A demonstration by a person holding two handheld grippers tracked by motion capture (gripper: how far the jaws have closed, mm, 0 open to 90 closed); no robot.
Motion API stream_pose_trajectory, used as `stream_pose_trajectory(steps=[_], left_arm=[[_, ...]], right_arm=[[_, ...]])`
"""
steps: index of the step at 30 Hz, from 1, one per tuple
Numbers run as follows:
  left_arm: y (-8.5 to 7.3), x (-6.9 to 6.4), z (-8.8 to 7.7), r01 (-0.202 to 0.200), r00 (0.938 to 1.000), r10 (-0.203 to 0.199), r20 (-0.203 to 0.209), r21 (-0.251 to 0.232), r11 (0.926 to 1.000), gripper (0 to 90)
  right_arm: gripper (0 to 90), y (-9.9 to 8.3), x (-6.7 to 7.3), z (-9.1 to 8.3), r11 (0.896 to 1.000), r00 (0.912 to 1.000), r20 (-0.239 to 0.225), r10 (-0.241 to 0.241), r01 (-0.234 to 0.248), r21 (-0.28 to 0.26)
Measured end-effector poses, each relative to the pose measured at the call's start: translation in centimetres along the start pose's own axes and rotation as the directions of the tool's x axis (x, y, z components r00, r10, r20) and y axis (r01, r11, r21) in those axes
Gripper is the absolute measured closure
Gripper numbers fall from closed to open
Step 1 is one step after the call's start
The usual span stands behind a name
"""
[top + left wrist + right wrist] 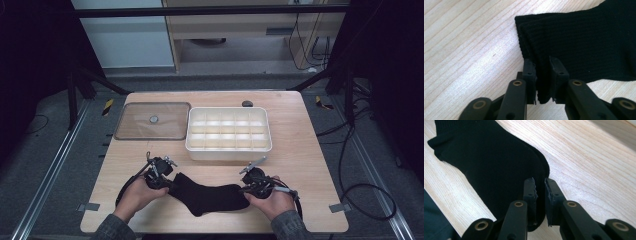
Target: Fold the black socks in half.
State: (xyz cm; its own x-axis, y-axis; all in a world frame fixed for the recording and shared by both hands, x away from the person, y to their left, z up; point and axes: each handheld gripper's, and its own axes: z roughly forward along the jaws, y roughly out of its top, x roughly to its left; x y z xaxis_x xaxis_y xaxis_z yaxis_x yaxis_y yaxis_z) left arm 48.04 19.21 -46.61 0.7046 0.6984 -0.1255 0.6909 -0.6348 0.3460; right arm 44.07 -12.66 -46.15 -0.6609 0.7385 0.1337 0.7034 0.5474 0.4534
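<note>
Fingers [529, 72] of left gripper [159, 175] and right gripper [256, 185] clenched on opposite ends of black sock [210, 197], lower centre of surface [300, 145], presumably for stretching flat.

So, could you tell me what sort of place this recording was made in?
Probably a lab recording station, not a home: a wooden table stands inside a dark metal frame, loose cables trail over grey carpet, and tape marks sit on the floor.
</note>
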Motion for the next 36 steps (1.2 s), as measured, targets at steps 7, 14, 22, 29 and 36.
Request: stream_pose_trajectory(steps=[7, 14, 22, 29, 36], left_arm=[[-0.5, 0.3, -1.0, 0.003, 1.0, -0.003, 0.004, -0.03, 0.9995, 79.2], [-0.8, 0.3, -2.6, -0.017, 0.9998, 0.017, -0.009, -0.048, 0.9987, 79.3], [-1.0, 1.0, -3.4, -0.017, 0.9998, 0.017, 0.001, -0.048, 0.9987, 79.2], [-1.0, 1.3, -4.4, -0.008, 0.9999, 0.008, 0.006, -0.067, 0.9977, 79.2], [-1.1, 1.7, -5.1, -0.014, 0.9999, 0.014, -0.006, -0.066, 0.9977, 79.2]], right_arm=[[82.0, 0.1, 0.1, -0.3, 1.0, 0.9999, 0.015, -0.001, 0.001, 0.005], [82.0, 0.5, 0.2, -0.2, 1.0, 0.9999, 0.007, -0.009, 0.009, -0.001], [81.9, 1.2, 0.6, 0.1, 1.0, 0.9998, 0.0, -0.018, 0.018, -0.002], [81.8, 1.6, 1.1, 0.3, 1.0, 0.9996, 0.004, -0.029, 0.029, 0.005], [81.7, 2.3, 1.8, 0.8, 0.999, 0.9988, 0.005, -0.049, 0.049, 0.016]])
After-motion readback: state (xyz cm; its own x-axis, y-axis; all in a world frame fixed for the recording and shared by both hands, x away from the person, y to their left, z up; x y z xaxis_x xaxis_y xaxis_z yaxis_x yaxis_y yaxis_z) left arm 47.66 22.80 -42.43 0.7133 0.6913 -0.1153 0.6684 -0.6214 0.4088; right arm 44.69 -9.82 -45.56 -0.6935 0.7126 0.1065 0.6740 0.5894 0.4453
